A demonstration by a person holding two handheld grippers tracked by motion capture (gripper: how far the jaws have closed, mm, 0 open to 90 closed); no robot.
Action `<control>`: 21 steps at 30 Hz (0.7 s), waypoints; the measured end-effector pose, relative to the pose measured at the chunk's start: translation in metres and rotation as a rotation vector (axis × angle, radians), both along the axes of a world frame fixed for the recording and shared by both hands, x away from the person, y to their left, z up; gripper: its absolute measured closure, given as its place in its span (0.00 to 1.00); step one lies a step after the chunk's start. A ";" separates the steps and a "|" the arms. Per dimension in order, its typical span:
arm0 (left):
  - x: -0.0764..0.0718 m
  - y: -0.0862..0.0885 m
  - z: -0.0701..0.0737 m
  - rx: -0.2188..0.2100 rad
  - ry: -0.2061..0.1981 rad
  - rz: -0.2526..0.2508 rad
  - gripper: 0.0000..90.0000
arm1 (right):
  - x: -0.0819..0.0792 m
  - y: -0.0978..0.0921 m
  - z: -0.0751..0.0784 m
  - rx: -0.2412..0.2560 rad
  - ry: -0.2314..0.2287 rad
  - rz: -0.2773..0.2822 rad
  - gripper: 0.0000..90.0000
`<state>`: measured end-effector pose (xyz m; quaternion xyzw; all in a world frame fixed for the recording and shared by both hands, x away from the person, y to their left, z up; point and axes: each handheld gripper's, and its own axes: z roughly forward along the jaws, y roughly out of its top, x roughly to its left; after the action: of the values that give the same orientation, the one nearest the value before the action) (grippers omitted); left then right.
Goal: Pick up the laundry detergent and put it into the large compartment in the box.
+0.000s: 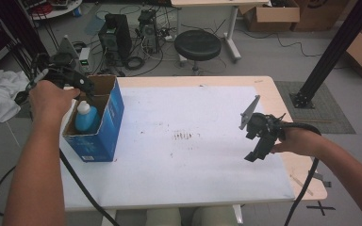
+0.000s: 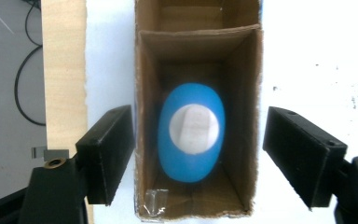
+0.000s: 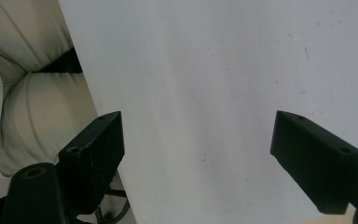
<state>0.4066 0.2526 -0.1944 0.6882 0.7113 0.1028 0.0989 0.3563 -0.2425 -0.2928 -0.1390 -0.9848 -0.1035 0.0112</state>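
The box (image 1: 104,126) is bright blue on its outer walls with small white print low on one face, and plain brown cardboard on the inside (image 2: 242,116), while the bottle (image 2: 192,133) standing in it is sky blue with a white cap. Both the left gripper (image 2: 198,154) and the right gripper (image 3: 198,158) have matt black jaws, and the right one carries a grey three-cornered plate (image 1: 249,112). The table (image 1: 283,155) is pale wood at its edges, overlaid by a white sheet (image 1: 193,165) flecked with small dark brownish marks near its middle.
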 end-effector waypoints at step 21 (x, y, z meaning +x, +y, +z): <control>-0.003 -0.058 0.022 0.006 -0.054 -0.132 0.22 | -0.008 0.004 0.005 0.004 -0.012 0.009 0.19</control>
<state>0.4041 0.1942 -0.1725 0.7310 0.6611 0.1165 0.1227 0.3483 -0.2390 -0.2879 -0.1338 -0.9853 -0.1061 0.0060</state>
